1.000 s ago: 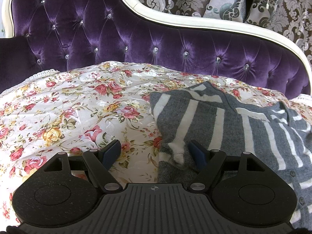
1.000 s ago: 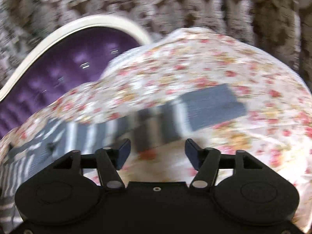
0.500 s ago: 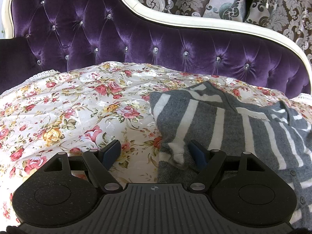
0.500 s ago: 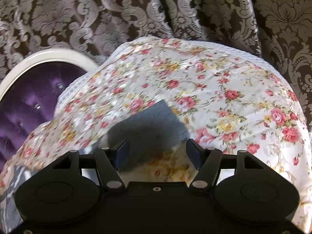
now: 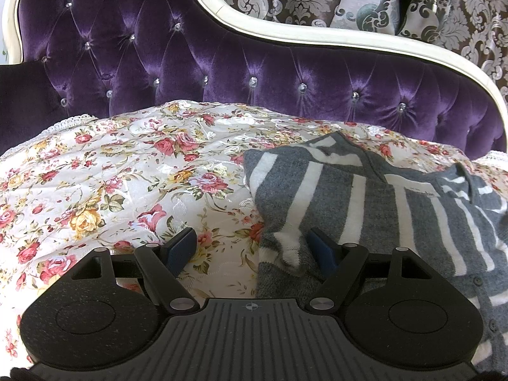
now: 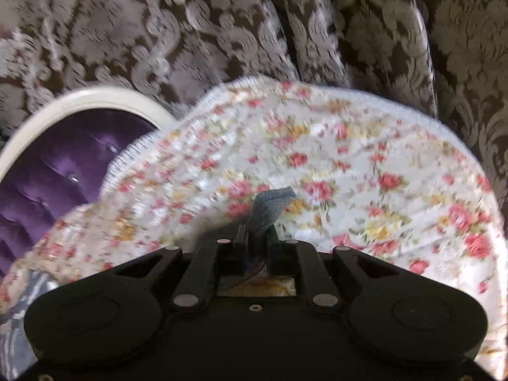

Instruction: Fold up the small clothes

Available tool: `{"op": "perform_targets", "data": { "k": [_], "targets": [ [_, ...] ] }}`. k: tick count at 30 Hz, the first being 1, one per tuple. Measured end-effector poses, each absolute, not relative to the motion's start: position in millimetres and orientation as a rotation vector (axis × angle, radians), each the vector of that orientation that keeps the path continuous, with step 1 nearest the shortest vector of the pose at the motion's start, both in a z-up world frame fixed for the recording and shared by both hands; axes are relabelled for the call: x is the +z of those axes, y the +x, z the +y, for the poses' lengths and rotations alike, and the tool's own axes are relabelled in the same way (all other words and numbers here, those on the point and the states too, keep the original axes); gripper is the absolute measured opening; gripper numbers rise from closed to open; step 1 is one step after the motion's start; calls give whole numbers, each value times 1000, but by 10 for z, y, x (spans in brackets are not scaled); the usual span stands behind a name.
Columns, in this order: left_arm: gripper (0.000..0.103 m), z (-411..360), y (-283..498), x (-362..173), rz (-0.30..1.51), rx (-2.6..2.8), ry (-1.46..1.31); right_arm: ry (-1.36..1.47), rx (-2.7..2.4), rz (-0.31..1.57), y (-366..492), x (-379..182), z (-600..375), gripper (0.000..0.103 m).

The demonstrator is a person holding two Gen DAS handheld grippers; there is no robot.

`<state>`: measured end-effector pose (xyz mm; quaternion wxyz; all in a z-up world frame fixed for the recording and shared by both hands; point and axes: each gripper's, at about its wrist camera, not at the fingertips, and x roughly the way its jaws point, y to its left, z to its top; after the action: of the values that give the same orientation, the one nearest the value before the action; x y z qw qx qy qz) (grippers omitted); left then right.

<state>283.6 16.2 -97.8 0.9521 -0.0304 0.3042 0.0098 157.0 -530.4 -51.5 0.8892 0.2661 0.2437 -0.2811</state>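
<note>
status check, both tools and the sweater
Left tool open, straddling striped sweater edge. Right tool shut on grey sleeve end. Nothing blocking on floral bedspread.

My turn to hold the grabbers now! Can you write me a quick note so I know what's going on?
Left gripper: fingers open, low over the near edge of the striped grey sweater, gripping nothing.
Right gripper: fingers shut on a grey piece of fabric, apparently the sweater's sleeve end, above the floral bedspread.
Done: sleeve end grabbed; the sweater lies rumpled, partly doubled over.
Left: bring the sleeve across the body, then finish folding and smooth it flat.
</note>
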Motion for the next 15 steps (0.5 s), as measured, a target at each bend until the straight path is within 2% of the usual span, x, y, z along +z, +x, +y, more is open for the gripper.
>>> {"op": "perform_targets", "data": {
  "k": [6, 15],
  "targets": [
    [77, 169, 2837, -977, 620, 17, -61, 499, -515, 448, 1417, 1, -5169, 17],
    [77, 165, 2847, -962, 631, 12, -54, 407, -340, 402, 1714, 516, -4533, 17]
  ]
}}
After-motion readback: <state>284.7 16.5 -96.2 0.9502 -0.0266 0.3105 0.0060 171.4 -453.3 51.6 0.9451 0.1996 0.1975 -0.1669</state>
